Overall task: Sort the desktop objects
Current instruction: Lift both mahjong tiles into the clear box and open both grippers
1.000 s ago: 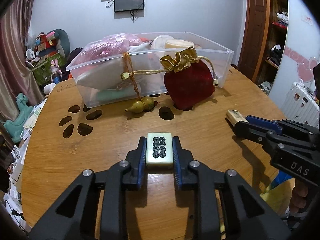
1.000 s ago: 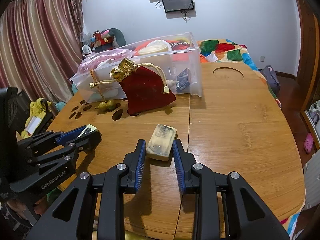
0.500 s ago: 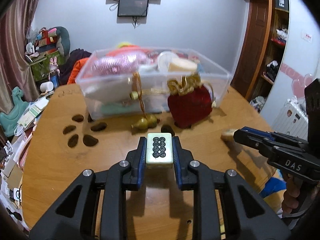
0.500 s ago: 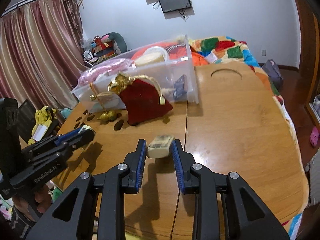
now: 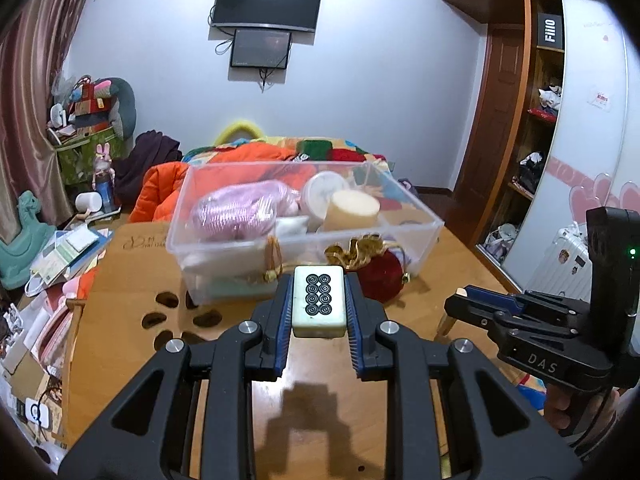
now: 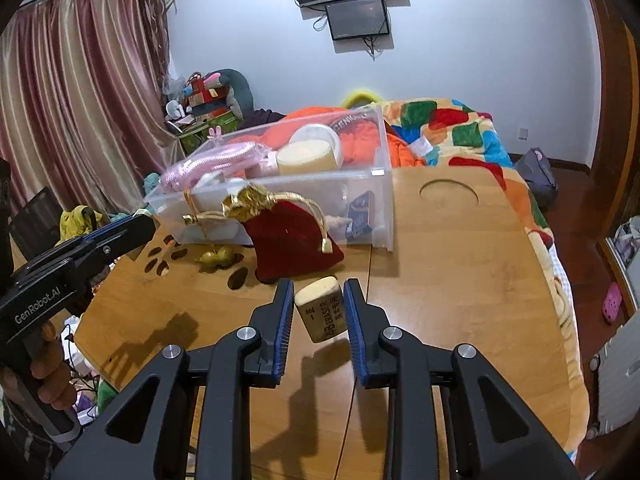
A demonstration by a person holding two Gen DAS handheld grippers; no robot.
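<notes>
Left wrist view: left claw clamped on mahjong tile, right claw on eraser, both above tabletop; clear bin part-filled; velvet pouch, gourd charm left.

glossy wooden table, clear plastic bin

Pale wall w/ TV mounted at 12 o'clock; curtains hung at 10; wardrobe at 2.
</notes>
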